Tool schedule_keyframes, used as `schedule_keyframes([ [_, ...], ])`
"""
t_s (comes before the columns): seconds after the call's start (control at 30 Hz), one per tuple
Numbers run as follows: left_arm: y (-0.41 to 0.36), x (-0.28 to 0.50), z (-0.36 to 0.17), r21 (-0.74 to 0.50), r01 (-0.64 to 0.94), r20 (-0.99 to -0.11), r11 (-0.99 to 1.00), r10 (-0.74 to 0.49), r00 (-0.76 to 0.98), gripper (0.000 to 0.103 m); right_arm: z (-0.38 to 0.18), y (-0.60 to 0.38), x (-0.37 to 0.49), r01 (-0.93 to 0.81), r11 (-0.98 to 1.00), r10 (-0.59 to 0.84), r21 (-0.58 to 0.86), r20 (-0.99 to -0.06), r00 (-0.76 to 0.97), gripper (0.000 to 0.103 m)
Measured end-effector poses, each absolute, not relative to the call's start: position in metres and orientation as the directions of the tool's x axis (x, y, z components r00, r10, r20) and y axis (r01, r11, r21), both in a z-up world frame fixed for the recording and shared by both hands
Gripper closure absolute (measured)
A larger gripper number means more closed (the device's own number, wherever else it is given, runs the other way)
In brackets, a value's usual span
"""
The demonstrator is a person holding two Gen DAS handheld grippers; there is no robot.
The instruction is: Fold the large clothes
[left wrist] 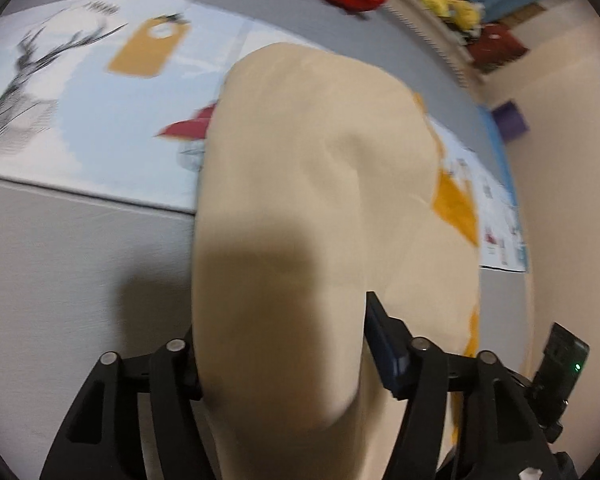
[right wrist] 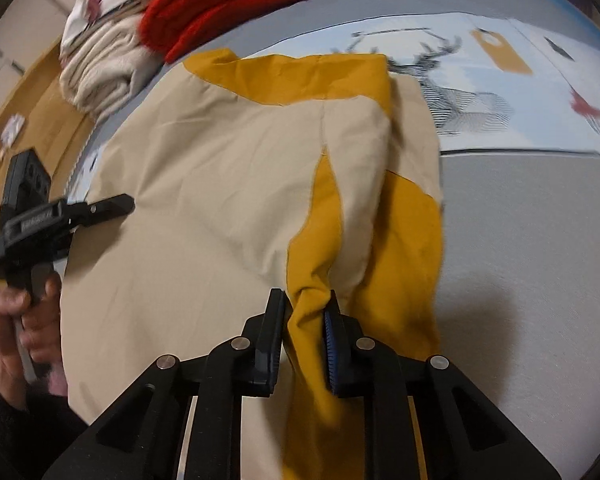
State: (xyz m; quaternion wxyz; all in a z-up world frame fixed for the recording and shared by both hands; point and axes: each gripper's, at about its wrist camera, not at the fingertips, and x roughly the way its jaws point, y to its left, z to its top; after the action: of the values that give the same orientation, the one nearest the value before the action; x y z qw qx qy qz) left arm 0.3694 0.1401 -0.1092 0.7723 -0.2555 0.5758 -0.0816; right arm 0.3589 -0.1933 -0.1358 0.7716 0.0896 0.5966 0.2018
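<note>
A large beige garment [right wrist: 204,168] with mustard-yellow panels [right wrist: 403,248] lies spread on a grey bed surface [right wrist: 531,264]. My right gripper [right wrist: 305,308] is shut on a bunched yellow fold at the garment's near edge, and the cloth hangs down between its narrow jaws. In the left wrist view the beige cloth [left wrist: 300,184] rises in a thick bulge into my left gripper [left wrist: 280,320]. It fills the gap and hides the left finger. The right finger [left wrist: 379,332] presses against it. In the right wrist view a hand [right wrist: 16,312] holds that gripper over the garment's left edge.
A pile of clothes sits at the far end, a red knit [right wrist: 228,8] over cream fabric [right wrist: 100,76]. A printed sheet with a deer drawing [left wrist: 40,80] lies across the bed. Yellow plush toys [left wrist: 451,0] and a purple object [left wrist: 511,120] are off to the right.
</note>
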Motion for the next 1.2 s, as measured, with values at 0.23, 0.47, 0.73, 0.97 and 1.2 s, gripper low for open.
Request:
schedule_keyframes([
  [0.23,0.158,0.333,-0.057,-0.399,-0.121,-0.859,0.909,-0.324,0.397,0.042,-0.136,-0.191,0.346,-0.189,0.926,0.359,0.327,-0.918,0.171,0.083],
  [0.47,0.070,0.266,-0.074,-0.165,0.213,-0.943,0.963,-0.217,0.252,0.040,-0.102,-0.198,0.317,-0.223,0.945,0.299,0.241,-0.912,0.282,0.079],
  [0.73,0.068,0.214,-0.059,0.000,0.061,-0.912,0.998,-0.025,0.410,0.032,-0.122,-0.196,0.260,-0.310,0.949,0.016,-0.048,-0.980,0.199,0.067],
  [0.97,0.057,0.108,0.008,0.045,-0.020,-0.789,0.999,0.047,0.613,0.014,-0.013,-0.206,0.169,-0.190,0.982,0.102,-0.018,-0.794,0.600,0.008],
  [1.2,0.026,0.033,0.036,-0.045,-0.099,-0.726,0.994,0.035,0.686,0.006,0.038,-0.200,0.070,-0.147,0.989,0.112,0.003,-0.667,0.736,0.000],
])
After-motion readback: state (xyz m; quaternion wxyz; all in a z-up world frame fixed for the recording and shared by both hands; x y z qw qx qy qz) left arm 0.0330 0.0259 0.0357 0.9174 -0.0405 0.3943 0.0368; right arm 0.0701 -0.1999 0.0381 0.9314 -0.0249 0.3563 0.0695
